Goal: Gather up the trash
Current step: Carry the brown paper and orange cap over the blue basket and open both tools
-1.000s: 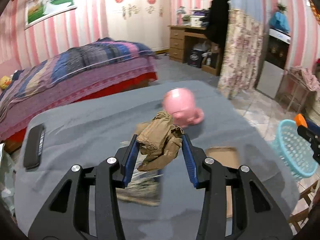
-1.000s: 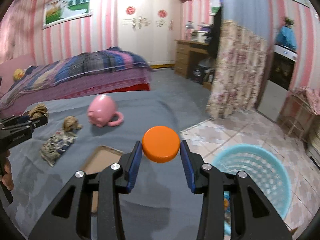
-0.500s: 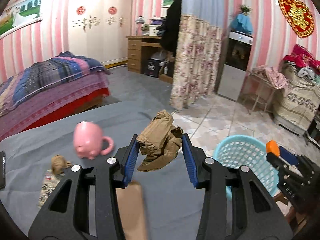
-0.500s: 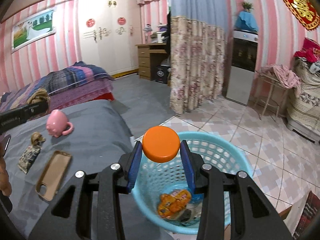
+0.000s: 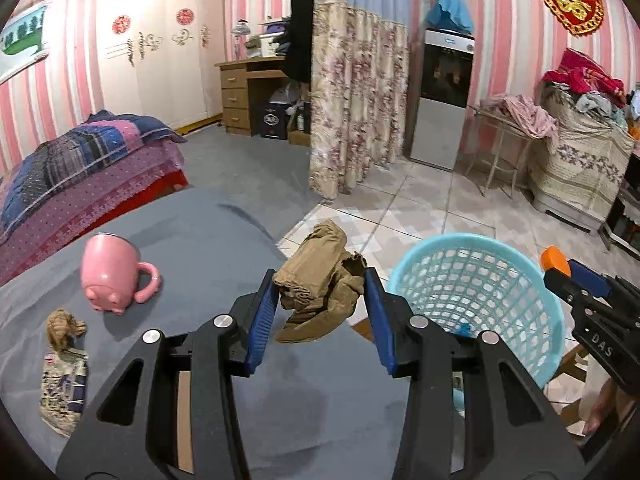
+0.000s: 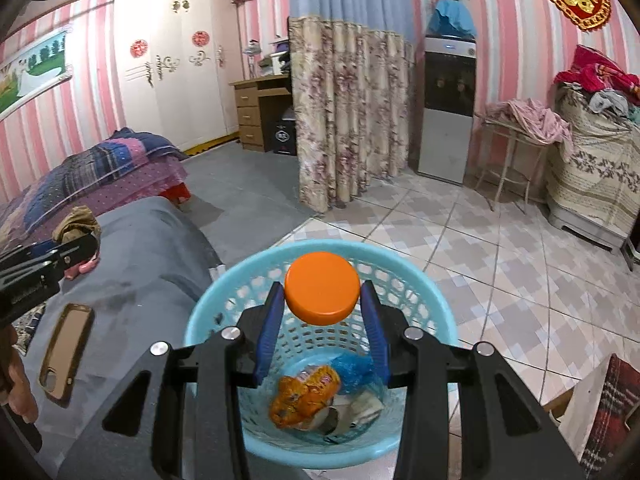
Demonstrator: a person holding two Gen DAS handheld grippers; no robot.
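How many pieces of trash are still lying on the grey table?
2: a small crumpled brown wad near the pink mug, and a flattened printed wrapper just in front of it. More may be hidden behind the left gripper.

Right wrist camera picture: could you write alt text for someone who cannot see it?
The right gripper holds an orange cap between its blue pads, above a light blue plastic basket with wrappers in the bottom. To the left, a brown phone case lies on a grey-covered table; beyond is a pink-striped bedroom.
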